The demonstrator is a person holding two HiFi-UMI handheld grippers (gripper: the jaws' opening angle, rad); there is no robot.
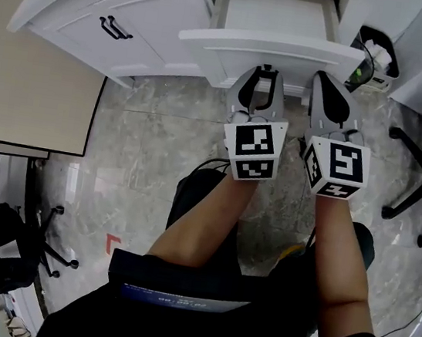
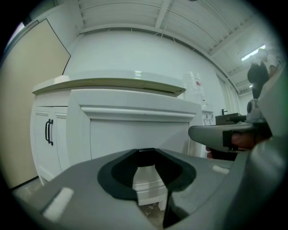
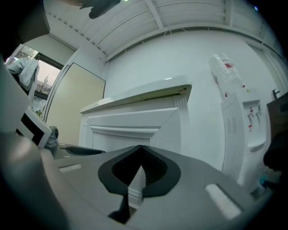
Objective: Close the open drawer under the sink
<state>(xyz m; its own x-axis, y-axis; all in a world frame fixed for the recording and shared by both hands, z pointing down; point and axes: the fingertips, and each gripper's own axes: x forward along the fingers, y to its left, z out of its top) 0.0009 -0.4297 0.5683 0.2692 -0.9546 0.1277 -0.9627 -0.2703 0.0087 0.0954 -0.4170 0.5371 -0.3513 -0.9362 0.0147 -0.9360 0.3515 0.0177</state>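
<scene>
The white drawer (image 1: 271,46) stands pulled out from the vanity under the countertop, its bare inside (image 1: 276,13) showing from above. My left gripper (image 1: 264,70) is just in front of the drawer's face, below its lip, with the jaws shut and nothing in them. My right gripper (image 1: 320,76) sits beside it near the drawer's right end, also shut and holding nothing. The drawer front (image 2: 139,130) fills the left gripper view beyond the shut tips (image 2: 145,152). In the right gripper view the drawer front (image 3: 130,130) lies ahead to the left of the tips (image 3: 141,148).
Cabinet doors with black handles (image 1: 115,29) are left of the drawer. A waste bin (image 1: 376,61) stands to its right, an office chair base (image 1: 419,185) further right. A water dispenser (image 3: 245,130) stands right of the vanity. A beige panel (image 1: 30,68) lies left.
</scene>
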